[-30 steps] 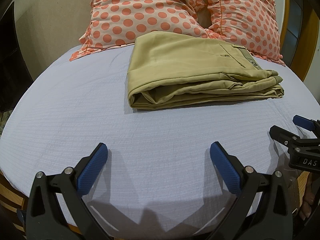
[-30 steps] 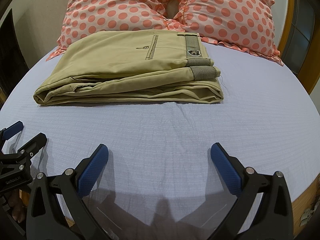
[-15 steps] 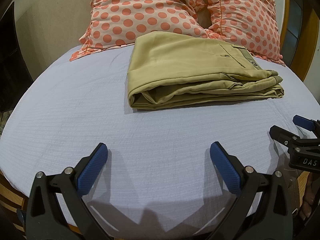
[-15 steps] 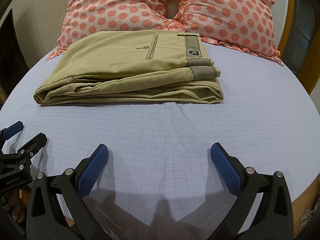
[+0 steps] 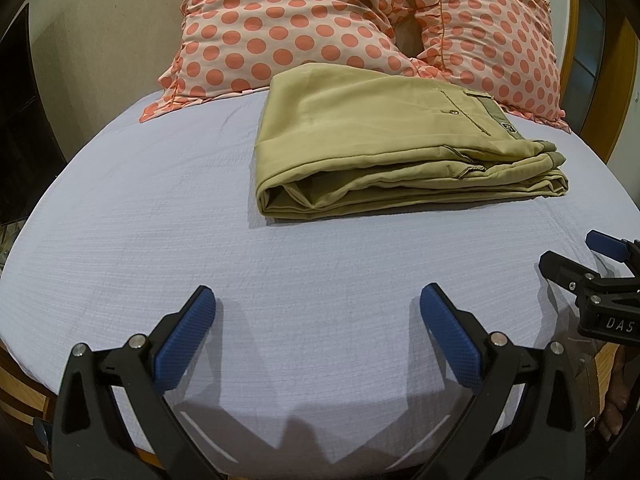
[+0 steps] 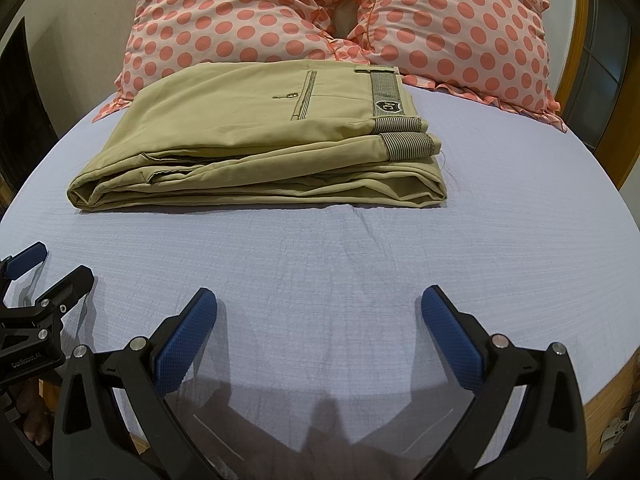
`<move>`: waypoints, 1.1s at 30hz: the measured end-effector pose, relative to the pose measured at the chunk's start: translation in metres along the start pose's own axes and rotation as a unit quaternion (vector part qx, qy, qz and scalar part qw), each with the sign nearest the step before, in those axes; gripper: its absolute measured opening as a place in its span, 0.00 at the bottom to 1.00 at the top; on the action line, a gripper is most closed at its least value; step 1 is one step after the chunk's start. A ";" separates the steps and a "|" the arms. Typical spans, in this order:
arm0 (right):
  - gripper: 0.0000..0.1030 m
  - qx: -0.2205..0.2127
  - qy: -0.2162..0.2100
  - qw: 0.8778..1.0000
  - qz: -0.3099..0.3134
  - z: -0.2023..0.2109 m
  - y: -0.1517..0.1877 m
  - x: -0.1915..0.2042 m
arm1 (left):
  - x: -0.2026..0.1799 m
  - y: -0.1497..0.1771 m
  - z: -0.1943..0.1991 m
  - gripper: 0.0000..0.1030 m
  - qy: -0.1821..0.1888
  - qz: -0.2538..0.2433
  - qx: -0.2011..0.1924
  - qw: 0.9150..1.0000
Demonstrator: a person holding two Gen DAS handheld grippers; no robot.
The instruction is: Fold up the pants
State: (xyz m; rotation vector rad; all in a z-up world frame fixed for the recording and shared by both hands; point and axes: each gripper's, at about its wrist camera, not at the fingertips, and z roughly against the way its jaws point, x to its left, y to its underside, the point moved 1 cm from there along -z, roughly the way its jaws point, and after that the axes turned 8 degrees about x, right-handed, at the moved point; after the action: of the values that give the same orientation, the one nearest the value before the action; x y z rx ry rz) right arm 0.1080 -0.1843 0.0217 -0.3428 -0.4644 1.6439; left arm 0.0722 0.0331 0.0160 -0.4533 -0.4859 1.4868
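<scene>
**Two open grippers, one folded stack ahead**

Left wrist view: the left gripper has its blue pads spread wide with nothing between them. It hangs over the near edge of the pale purple bedsheet. The khaki pants lie folded in a flat stack, ahead of the fingers and a bit to the right, well apart from them. The stack's long side runs left to right. It sits just in front of the polka-dot pillows. The right gripper peeks in at the right edge.

Right wrist view: the right gripper is spread wide too, holding nothing. The pants lie ahead and a bit to the left, with the striped waistband at the right end. Both grippers look about as far from the stack. The folding looks done.

Compared with the earlier pictures, nothing differs: the pants and both grippers are in the same places.
</scene>
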 end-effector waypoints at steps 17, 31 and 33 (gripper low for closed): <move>0.99 0.000 0.000 1.000 0.000 0.000 0.000 0.000 | 0.000 -0.006 -0.001 0.98 0.001 0.002 0.022 1.000; 0.99 0.000 0.000 1.000 0.001 0.000 0.000 0.000 | -0.001 -0.007 -0.002 0.98 0.000 0.003 0.028 1.000; 0.99 0.000 0.000 1.000 0.001 0.000 0.000 0.000 | -0.001 -0.007 -0.002 0.98 0.000 0.004 0.029 1.000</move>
State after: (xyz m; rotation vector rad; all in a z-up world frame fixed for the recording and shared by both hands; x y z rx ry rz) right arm 0.1078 -0.1842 0.0215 -0.3433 -0.4651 1.6453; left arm 0.0794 0.0317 0.0180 -0.4107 -0.4408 1.5040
